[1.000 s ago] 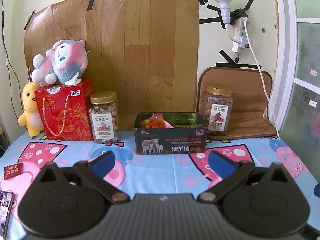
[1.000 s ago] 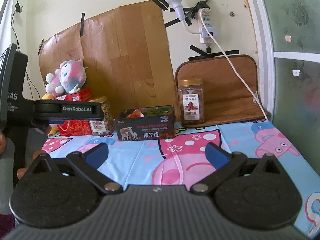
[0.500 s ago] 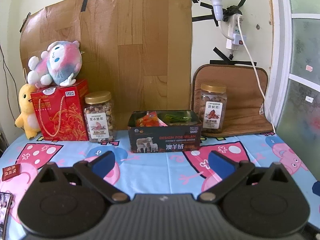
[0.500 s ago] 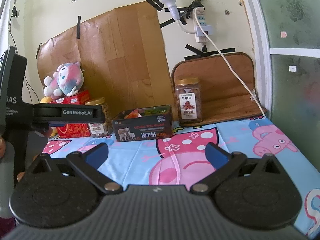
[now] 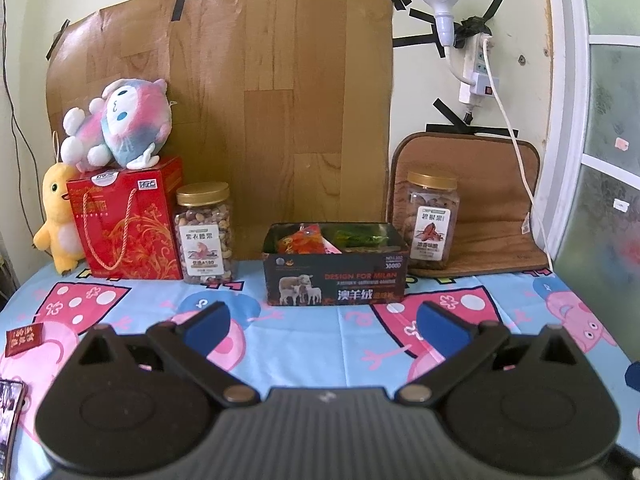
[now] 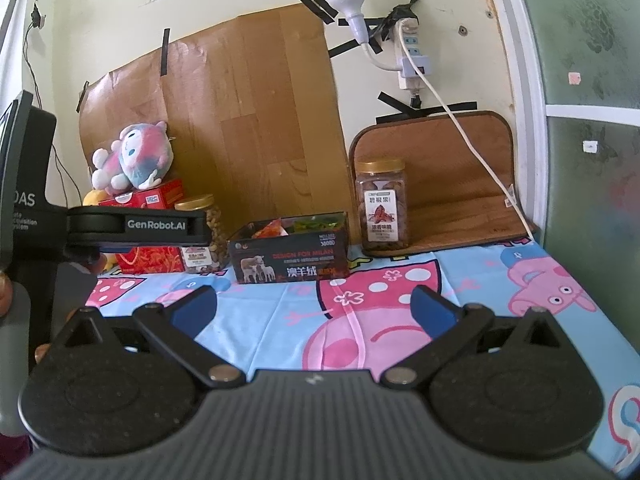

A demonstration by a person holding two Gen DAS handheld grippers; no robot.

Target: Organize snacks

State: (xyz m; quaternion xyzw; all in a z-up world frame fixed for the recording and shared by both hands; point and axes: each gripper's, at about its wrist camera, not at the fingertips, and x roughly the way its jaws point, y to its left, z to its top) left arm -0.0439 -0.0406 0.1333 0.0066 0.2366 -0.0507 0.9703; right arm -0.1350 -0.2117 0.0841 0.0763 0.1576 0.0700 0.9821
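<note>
1. you held the left hand-held gripper point(image 5: 322, 326) above the near part of the table point(image 5: 304, 356), its blue pads spread wide with nothing between them.
2. your right hand-held gripper point(image 6: 314, 312) was in the same state: fingers apart, empty, and well back from the snacks.
3. the dark box point(image 5: 336, 270) stood near the middle of the table toward the back, and it already held packets: an orange-red packet point(image 5: 302, 240) on its left side and a green packet point(image 5: 356, 236) on its right.
4. the mixed-nut jar point(image 5: 205, 234) stood upright just beside the red gift box point(image 5: 126, 224), to the left of the dark box and apart from it.
5. the pecan jar point(image 5: 431, 226) stood upright on the brown mat point(image 5: 488, 216), close behind the dark box's right corner; whether the two touched could not be told.
6. one small dark-red packet point(image 5: 23, 339) lay flat near the left edge of the table, well apart from the box.
7. judging from this, the sorting looked well along: most loose packets seemed to be in the box, while the dark-red packet appeared to be what was left, and it lay closer to your left side.
8. whether the jars were meant to move, the pictures did not settle.
</note>
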